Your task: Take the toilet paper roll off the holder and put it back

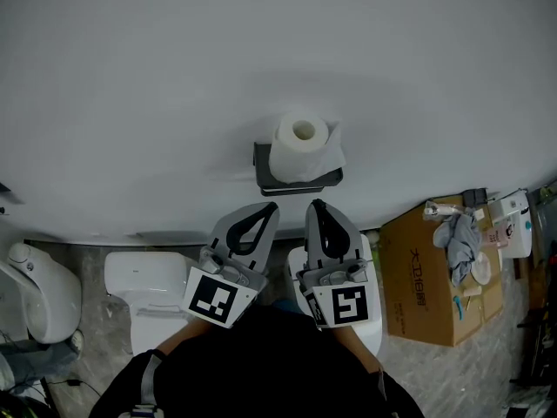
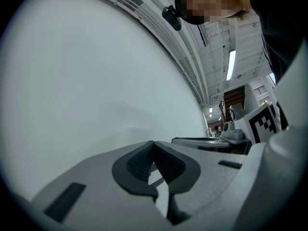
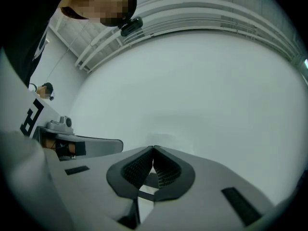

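A white toilet paper roll [image 1: 300,145] sits on a dark wall holder [image 1: 296,178] in the head view, with a loose sheet hanging at its right. Below it my left gripper [image 1: 271,205] and right gripper [image 1: 315,204] point up toward the wall, side by side, a short way under the holder and apart from it. Both are shut with nothing between the jaws. In the left gripper view the left gripper [image 2: 153,142] faces bare white wall; the right gripper [image 3: 153,148] sees the same, and the roll is out of sight in both gripper views.
A white toilet [image 1: 148,286] stands below at the left, with another white fixture [image 1: 39,290] at the far left. A cardboard box [image 1: 444,273] with cloth and small items on top stands at the right. The person's dark sleeves fill the bottom centre.
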Motion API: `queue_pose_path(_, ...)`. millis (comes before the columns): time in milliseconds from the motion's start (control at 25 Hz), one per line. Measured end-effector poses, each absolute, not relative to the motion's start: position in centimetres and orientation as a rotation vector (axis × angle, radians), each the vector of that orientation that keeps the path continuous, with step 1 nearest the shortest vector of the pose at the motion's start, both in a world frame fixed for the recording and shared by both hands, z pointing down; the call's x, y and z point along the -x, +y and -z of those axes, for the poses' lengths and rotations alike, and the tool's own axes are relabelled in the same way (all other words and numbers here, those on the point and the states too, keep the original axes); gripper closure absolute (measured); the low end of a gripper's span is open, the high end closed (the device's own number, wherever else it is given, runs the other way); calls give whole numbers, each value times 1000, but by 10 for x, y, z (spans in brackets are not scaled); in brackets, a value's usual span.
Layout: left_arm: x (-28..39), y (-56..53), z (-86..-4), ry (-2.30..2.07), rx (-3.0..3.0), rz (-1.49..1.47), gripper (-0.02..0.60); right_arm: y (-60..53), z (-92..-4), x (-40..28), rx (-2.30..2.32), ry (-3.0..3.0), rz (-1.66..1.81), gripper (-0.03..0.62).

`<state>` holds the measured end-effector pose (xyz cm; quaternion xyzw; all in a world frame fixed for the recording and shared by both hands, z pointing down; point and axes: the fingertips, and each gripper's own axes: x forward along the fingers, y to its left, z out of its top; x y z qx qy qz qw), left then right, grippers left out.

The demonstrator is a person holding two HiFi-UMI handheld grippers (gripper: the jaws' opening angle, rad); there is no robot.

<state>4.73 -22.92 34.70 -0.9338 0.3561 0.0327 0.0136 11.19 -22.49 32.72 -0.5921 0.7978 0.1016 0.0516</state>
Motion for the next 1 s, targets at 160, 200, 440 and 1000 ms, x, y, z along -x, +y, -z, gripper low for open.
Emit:
queue_pose_path(160,-51,-237,-349,1100,2916,-97,575,-233,-335,-115,1824,2474,-297,571)
queue_pose_path(200,-51,-239,-349,1105,2915,-100,575,-235,-333,-115,1819,2464,-305,571)
queue_pose_path(440,-57,-250,-344,1147,2919,-128,576,-246,-324,-117,1765,2462,-324,571)
queue_pose_path(1000,-59,-267,-327,1232,2885,-120,575,-271,-312,-115,1665,2546,-264,568)
